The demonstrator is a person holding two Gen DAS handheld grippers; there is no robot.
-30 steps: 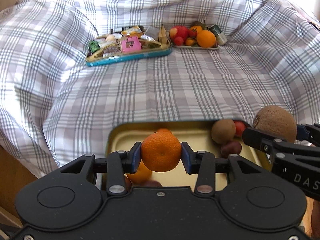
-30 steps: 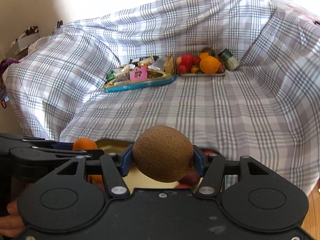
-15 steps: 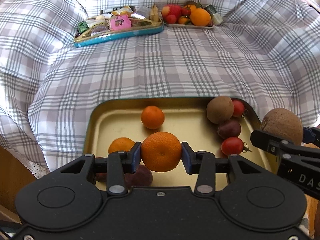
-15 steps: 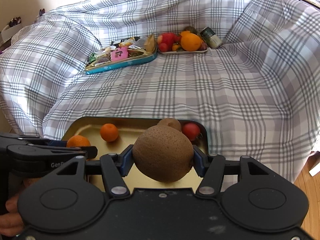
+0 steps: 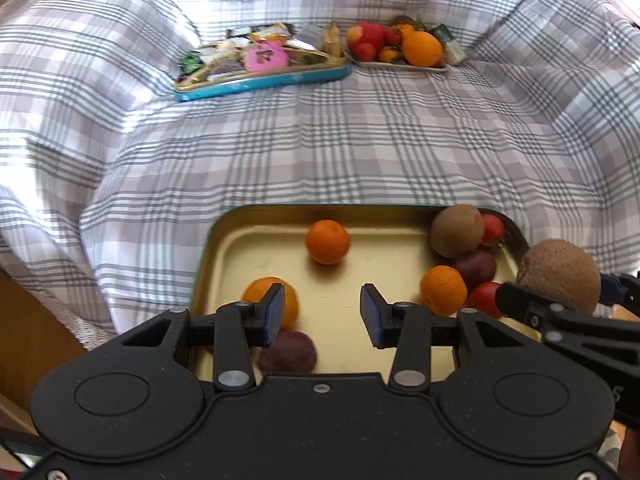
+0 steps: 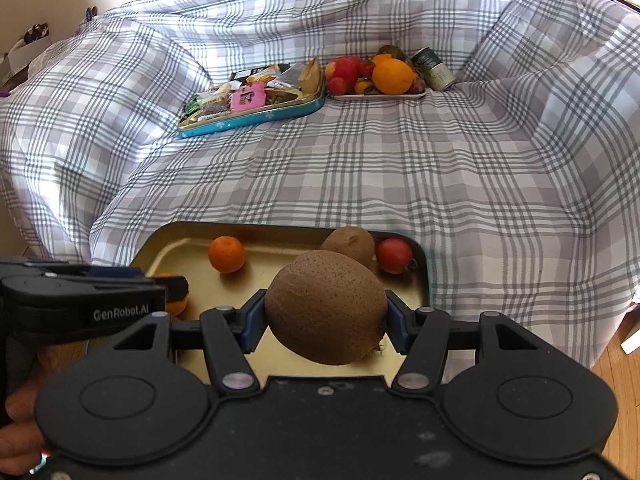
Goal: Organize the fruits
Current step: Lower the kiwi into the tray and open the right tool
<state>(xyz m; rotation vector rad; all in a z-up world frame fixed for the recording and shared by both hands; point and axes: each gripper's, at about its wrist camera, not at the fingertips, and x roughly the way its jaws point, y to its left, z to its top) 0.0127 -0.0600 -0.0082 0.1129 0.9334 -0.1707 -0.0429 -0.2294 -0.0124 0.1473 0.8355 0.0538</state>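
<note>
My left gripper (image 5: pixel 322 312) hangs over the gold tray (image 5: pixel 360 276) with nothing between its blue pads; its jaws are closing a little. One mandarin (image 5: pixel 443 290) lies at the tray's right by a tomato (image 5: pixel 486 298), a dark plum (image 5: pixel 476 268) and a kiwi (image 5: pixel 456 230). Another mandarin (image 5: pixel 328 242) rests mid-tray, and a third (image 5: pixel 292 304) is partly hidden behind my left finger. My right gripper (image 6: pixel 326 316) is shut on a large brown kiwi (image 6: pixel 326 308), held above the tray's right side (image 6: pixel 422 280).
A purple plum (image 5: pixel 288 352) lies near the tray's front. Far back on the plaid cloth (image 5: pixel 360 140) stand a teal tin of snacks (image 5: pixel 260 76), a white plate of fruit (image 5: pixel 400 46) and a can (image 6: pixel 434 68). Wooden floor (image 6: pixel 616 364) shows at the right.
My left gripper has let go of the mandarin, which now lies at the tray's right among the other fruit. The right gripper still holds the kiwi. More of the tray shows.
</note>
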